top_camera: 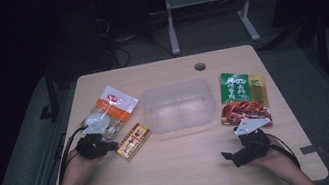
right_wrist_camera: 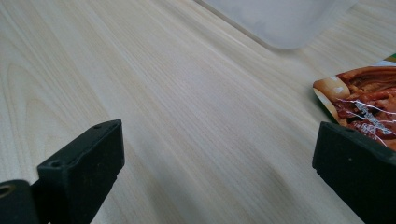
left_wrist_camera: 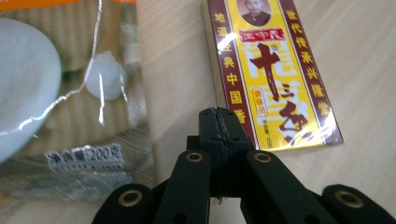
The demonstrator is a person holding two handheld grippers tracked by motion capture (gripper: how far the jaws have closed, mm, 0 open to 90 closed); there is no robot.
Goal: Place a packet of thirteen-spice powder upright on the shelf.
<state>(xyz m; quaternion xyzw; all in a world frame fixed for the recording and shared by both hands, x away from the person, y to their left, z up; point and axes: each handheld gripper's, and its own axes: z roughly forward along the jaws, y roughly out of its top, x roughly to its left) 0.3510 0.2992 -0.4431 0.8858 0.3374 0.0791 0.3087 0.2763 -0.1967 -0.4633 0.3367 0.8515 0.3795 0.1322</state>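
Observation:
My left gripper [top_camera: 110, 145] sits low over the table's left side, held in a hand, its jaws shut together with nothing between them [left_wrist_camera: 218, 117]. Just past its tip lies a flat yellow and maroon box [top_camera: 133, 140] [left_wrist_camera: 275, 79]. An orange and white pouch [top_camera: 110, 110] [left_wrist_camera: 70, 98] lies to the gripper's left. A clear plastic container [top_camera: 178, 105] [right_wrist_camera: 280, 18] stands mid-table. My right gripper [top_camera: 229, 158] [right_wrist_camera: 217, 154] rests at the front right, jaws wide apart over bare wood. A green and red food pouch [top_camera: 243, 99] [right_wrist_camera: 364, 98] lies beside its right jaw.
The wooden table [top_camera: 180, 171] has a round cable hole [top_camera: 199, 66] near its far edge. Bare wood spans the front middle between the two hands. A metal frame stands on the dark floor behind the table.

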